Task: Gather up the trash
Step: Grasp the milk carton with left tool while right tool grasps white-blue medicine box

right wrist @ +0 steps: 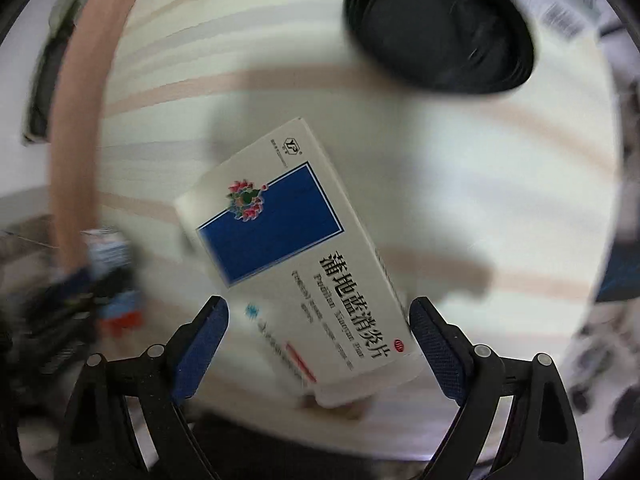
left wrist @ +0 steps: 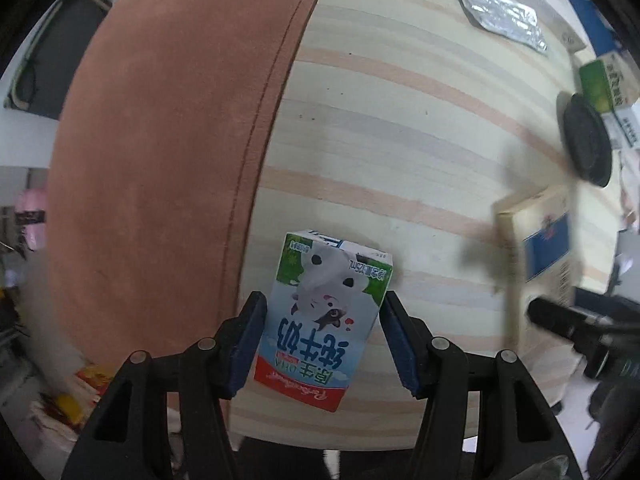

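A small milk carton (left wrist: pixel 320 316) with a cow picture sits between the blue pads of my left gripper (left wrist: pixel 323 328), which is shut on it above the striped tablecloth (left wrist: pixel 400 140). A white medicine box with a blue panel (right wrist: pixel 296 256) lies tilted between the fingers of my right gripper (right wrist: pixel 318 320); its right edge touches the right pad (right wrist: pixel 424 332), while the left pad (right wrist: pixel 204 332) stands apart from it. The same box (left wrist: pixel 536 264) shows at the right in the left wrist view, with the right gripper's black body (left wrist: pixel 576 324) below it. The milk carton (right wrist: pixel 112 280) shows blurred at the left in the right wrist view.
A black round lid (right wrist: pixel 440 28) lies beyond the medicine box, and it also shows in the left wrist view (left wrist: pixel 586 140). A silver foil wrapper (left wrist: pixel 504 16) lies at the far side. Green and white boxes (left wrist: pixel 608 80) stand at the right edge. A brown cushion (left wrist: pixel 172 160) borders the cloth on the left.
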`<state>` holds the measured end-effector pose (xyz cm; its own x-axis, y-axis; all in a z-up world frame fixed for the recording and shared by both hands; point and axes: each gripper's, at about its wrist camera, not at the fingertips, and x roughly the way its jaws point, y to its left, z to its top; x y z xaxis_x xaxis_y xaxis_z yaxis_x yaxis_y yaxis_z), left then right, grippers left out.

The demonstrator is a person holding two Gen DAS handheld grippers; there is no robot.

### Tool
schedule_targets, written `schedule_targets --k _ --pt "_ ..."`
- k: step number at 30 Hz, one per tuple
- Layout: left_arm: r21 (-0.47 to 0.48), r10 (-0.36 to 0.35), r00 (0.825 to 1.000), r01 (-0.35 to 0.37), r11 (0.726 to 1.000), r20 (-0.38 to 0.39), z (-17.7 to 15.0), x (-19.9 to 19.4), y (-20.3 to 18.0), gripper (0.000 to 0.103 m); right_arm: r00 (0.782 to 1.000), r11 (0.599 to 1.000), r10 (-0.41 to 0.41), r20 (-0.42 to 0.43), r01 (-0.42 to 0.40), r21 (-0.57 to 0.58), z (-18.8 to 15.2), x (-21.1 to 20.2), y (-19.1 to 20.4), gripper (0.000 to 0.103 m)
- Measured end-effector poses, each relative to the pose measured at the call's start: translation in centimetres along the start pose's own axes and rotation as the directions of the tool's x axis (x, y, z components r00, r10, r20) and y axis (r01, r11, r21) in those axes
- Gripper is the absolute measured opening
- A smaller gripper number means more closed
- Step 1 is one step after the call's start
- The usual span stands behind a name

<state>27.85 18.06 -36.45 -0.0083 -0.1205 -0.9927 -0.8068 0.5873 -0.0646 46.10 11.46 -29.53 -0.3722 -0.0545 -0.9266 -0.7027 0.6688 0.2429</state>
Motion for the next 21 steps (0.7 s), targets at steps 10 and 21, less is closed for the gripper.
schedule_targets --k 10,21 --pt "0.076 0.085 0.993 -0.092 0.993 0.087 2.6 -0.2 -1.3 0.046 0.946 0.928 -0.29 0.143 0.315 -0.201 -1.5 0.0 3.9 0.09" --pt "0.112 0.109 0.974 -0.133 0.985 0.2 -2.1 -3.2 -1.7 0.046 0.929 0.958 -0.262 0.259 0.282 -0.042 -6.0 -4.2 -0.7 0.078"
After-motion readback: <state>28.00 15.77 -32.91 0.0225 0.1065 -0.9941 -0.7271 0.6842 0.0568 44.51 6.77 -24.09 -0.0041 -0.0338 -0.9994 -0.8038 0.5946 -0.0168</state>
